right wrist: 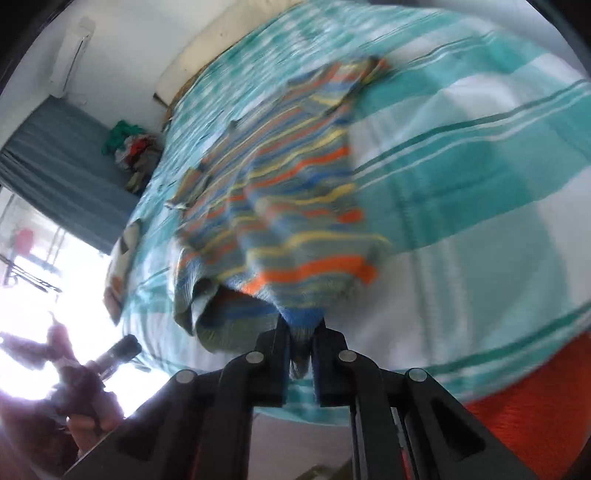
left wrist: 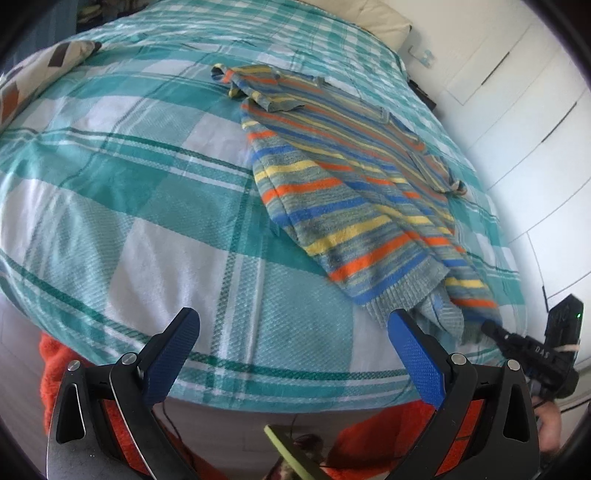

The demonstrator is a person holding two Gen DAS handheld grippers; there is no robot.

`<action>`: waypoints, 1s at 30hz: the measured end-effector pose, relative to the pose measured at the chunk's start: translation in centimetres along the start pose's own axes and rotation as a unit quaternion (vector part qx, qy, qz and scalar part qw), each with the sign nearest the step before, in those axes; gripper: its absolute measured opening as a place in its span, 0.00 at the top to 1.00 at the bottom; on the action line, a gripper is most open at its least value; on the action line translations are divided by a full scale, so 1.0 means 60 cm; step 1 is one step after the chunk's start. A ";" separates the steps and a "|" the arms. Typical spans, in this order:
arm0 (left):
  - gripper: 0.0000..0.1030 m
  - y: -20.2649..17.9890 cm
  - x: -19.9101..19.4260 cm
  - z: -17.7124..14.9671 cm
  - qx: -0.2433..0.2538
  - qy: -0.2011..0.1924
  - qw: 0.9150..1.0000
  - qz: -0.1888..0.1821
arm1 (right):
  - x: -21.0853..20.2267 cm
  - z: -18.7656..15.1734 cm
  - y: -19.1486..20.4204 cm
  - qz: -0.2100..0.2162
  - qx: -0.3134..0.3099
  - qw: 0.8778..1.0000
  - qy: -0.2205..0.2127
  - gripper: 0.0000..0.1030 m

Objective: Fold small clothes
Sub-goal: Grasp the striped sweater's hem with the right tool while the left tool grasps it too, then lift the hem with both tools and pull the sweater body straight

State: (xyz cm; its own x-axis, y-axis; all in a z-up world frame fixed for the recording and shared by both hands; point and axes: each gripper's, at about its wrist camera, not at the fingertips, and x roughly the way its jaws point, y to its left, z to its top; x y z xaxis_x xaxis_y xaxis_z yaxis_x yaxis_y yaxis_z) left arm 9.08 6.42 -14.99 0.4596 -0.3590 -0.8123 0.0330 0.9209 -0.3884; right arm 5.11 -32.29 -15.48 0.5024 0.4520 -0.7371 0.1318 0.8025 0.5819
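Note:
A small striped knit sweater (left wrist: pixel 343 173), in blue, orange, yellow and grey, lies on the teal plaid bedspread (left wrist: pixel 122 206). Its hem is nearest me and its sleeves spread at the far end. My left gripper (left wrist: pixel 295 339) is open and empty, hovering over the bed's near edge just left of the hem. My right gripper (right wrist: pixel 300 332) is shut on the sweater's hem corner (right wrist: pixel 301 321) and lifts it off the bed; the sweater (right wrist: pixel 295 192) looks blurred in the right wrist view. The right gripper also shows in the left wrist view (left wrist: pixel 532 347) at the far right.
A cream pillow (left wrist: pixel 373 18) lies at the head of the bed. A patterned cushion (left wrist: pixel 33 74) sits at the left. White drawers (left wrist: pixel 524 122) stand along the right side. A pile of clothes (right wrist: pixel 136 151) lies beside the bed. Orange fabric (left wrist: pixel 373 439) hangs below the near edge.

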 end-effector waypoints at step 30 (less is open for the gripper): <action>0.44 0.149 -0.013 0.011 -0.068 0.052 0.995 -0.047 | 0.012 -0.014 -0.068 0.083 0.066 0.992 0.064 0.47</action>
State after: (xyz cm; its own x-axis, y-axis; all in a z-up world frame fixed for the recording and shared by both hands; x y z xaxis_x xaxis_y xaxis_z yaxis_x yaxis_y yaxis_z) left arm 9.60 15.03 -17.57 0.3664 -0.4625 -0.8073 -0.0529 0.8559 -0.5144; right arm 4.18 -34.92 -18.68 0.4156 0.6257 -0.6602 0.1710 0.6591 0.7323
